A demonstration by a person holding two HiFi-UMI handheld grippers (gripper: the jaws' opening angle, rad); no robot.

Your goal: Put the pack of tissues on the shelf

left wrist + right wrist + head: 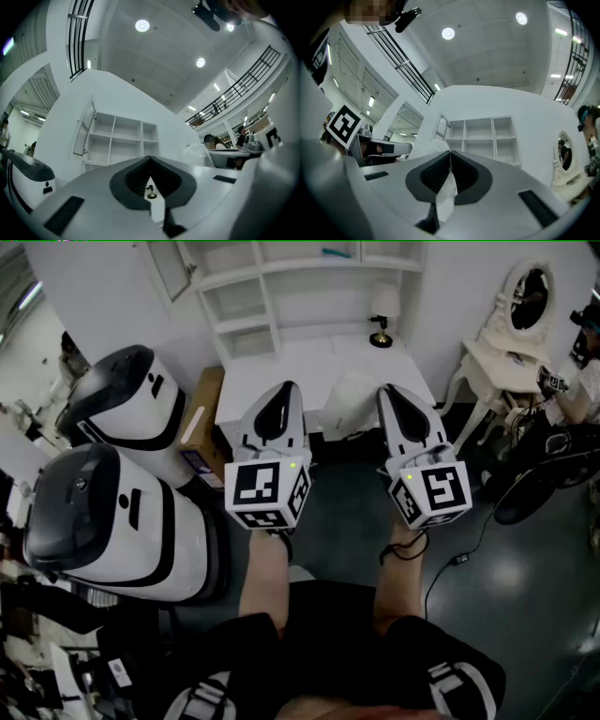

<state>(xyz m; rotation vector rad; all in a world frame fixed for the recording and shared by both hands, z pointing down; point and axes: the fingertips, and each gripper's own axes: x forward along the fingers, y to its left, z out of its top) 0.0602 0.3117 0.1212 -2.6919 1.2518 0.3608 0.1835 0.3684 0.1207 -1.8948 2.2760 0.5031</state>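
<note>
Ahead, shelf [281, 287] (tissues [349, 407] on table [272, 371])

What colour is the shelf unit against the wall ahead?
The shelf unit is plain white all over; the right gripper view shows it best.

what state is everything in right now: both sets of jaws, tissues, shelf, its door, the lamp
left gripper: jaws shut, nothing held
right gripper: jaws shut, nothing held
pack of tissues: lying on the desk, not shelved
shelf: open compartments, mostly empty
shelf door: swung open
lamp: upright on the desk
</note>
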